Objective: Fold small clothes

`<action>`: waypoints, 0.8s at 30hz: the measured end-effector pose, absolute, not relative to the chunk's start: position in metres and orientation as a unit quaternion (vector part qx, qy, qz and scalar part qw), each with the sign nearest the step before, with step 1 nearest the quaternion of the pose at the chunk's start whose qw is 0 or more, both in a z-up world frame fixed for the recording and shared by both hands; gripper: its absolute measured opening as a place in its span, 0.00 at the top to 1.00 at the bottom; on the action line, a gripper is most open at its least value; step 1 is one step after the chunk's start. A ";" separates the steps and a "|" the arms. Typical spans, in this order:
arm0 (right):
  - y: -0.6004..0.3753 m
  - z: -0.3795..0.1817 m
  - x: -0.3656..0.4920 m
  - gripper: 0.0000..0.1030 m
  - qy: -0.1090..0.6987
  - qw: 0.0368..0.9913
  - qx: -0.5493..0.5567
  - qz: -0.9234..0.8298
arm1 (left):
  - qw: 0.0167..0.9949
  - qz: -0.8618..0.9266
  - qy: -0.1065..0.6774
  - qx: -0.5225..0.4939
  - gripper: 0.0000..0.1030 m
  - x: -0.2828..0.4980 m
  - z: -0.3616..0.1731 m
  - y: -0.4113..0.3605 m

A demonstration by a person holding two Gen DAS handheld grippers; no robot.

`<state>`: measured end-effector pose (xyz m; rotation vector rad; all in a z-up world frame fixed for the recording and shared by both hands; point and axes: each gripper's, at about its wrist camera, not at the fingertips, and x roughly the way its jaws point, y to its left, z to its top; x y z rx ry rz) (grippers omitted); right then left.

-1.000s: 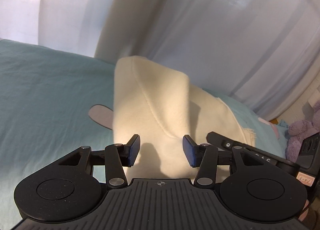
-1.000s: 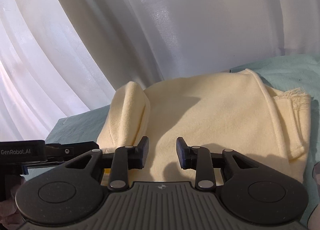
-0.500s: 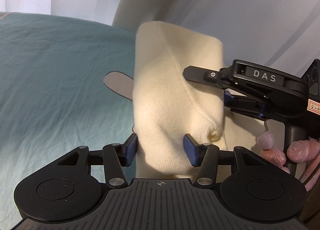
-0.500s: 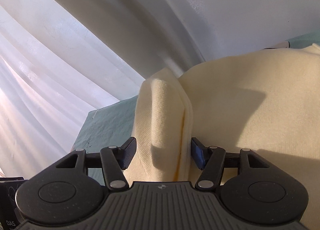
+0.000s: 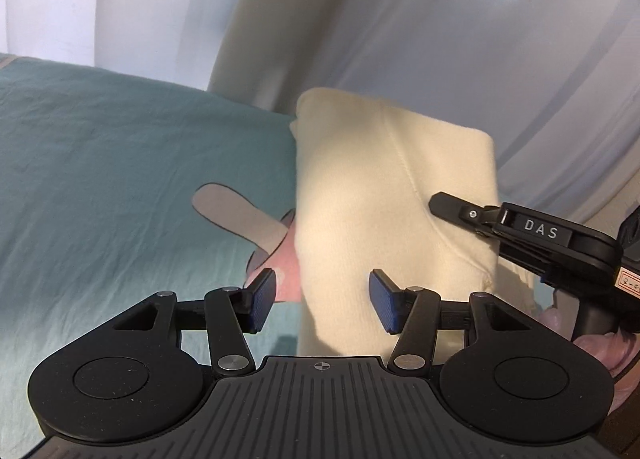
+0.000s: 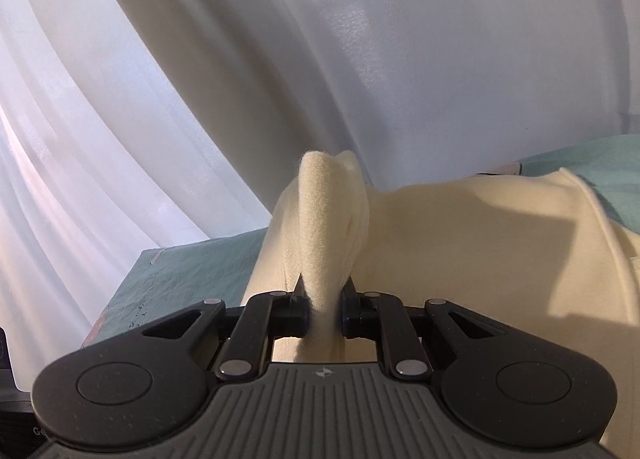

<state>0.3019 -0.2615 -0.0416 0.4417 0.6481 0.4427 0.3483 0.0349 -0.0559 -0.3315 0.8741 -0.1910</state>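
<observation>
Both tongs angle downward over the bed. My right tongs (image 6: 323, 309), bottom centre of their frame, have just closed, pinching a raised fold of the cream garment (image 6: 460, 243). My left tongs (image 5: 322, 305) gape half open, pads off the cloth, though its edge hangs between them. That garment fills mid-frame on the teal bedsheet (image 5: 120, 163), white curtains (image 6: 360, 39) behind.

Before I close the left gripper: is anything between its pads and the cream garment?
Nothing visible is in the way. The cream garment already hangs between the open pads of the left gripper. The right gripper, whose jaws have just been closing, is pinching a fold of the same cloth off to the side.
</observation>
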 end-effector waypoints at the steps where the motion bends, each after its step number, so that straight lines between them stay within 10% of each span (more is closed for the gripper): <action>1: -0.268 -0.046 0.301 0.87 0.322 0.899 0.215 0.205 | 0.881 -0.099 0.432 -0.164 0.47 0.352 -0.063 0.031; 13: -0.285 -0.068 0.315 0.73 0.361 0.869 0.265 0.209 | 0.872 -0.113 0.452 -0.151 0.40 0.362 -0.081 0.013; 24: -0.299 -0.031 0.298 0.88 0.293 0.936 0.138 0.140 | 0.884 -0.112 0.433 -0.132 0.37 0.360 -0.064 -0.004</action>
